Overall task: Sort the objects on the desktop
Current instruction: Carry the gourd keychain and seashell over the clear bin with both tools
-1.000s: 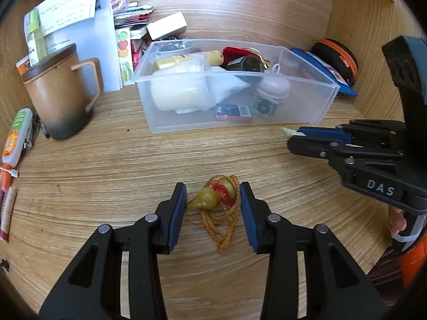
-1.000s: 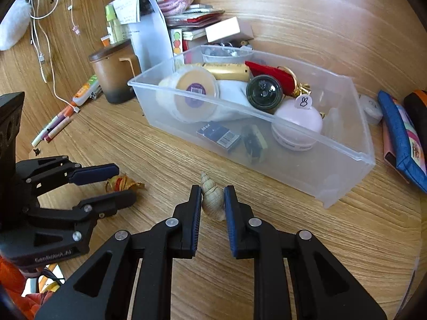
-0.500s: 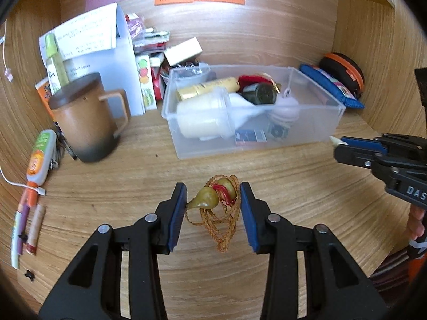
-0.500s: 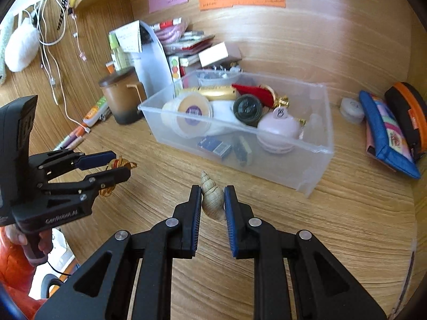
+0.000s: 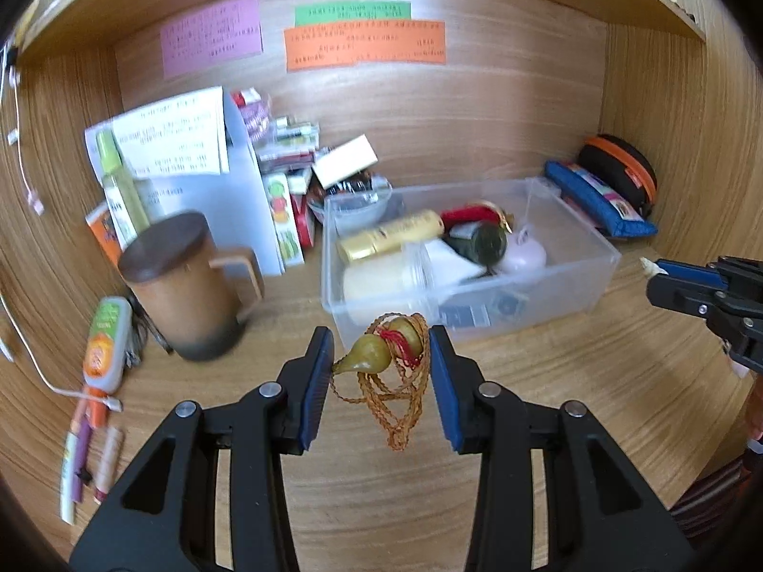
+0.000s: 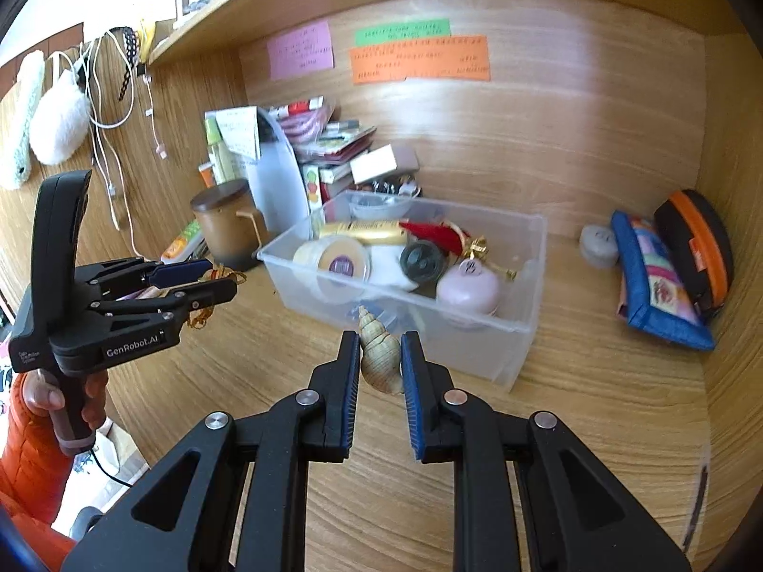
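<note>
- Gourd charm (image 5: 381, 352), olive and glossy with a red thread wrap and a looped tan cord, sits pinched between the blue ribbed pads of our left gripper (image 5: 380, 367); its long axis runs across the gap, pointed end toward the left pad, cord dangling below, well above the wooden desk (image 5: 596, 381).
- Ahead of both grippers lies the clear plastic bin (image 5: 605, 262), thin-walled, already holding a gold tube, a round white jar, a pink dome and other small things. We judge the coming move turns on this: the bin is forward and slightly right of the charm, its near left corner closest, so our left hand looks nearer to a drop.
- Further right, our right gripper (image 6: 380, 362) is closed narrowly on a ridged, cream-tan spiral shell (image 6: 379, 357), its spire pointing forward toward the bin's near wall, just short of it.
- We would expect the hard, smooth shell to slip more readily than the corded charm.
</note>
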`<action>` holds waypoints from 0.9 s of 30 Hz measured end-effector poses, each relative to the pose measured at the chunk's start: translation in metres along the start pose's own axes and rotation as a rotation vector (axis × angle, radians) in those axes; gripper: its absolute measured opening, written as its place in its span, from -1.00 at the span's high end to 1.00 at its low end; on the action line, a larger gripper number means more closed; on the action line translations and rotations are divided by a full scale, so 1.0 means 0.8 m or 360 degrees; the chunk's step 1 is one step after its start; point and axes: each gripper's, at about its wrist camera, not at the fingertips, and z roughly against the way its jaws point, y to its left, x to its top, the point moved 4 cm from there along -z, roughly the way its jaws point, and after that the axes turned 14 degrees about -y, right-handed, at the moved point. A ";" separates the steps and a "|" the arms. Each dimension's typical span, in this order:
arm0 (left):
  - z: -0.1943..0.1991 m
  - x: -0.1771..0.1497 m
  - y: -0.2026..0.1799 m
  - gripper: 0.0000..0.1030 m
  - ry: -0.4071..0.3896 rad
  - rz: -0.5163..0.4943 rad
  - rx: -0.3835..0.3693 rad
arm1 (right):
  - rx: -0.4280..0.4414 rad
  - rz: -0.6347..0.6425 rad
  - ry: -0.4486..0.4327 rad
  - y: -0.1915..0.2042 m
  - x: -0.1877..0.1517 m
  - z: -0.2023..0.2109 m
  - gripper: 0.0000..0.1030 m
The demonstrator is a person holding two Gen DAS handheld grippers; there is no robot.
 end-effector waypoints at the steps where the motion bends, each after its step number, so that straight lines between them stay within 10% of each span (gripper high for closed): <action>1: 0.000 0.005 0.000 0.23 -0.0013 -0.0008 0.0002 | -0.0002 0.0001 -0.0007 0.000 0.002 0.001 0.69; 27: -0.069 0.079 -0.021 0.23 -0.0072 -0.0030 -0.0141 | 0.0020 -0.0090 -0.0151 -0.037 0.079 -0.056 0.69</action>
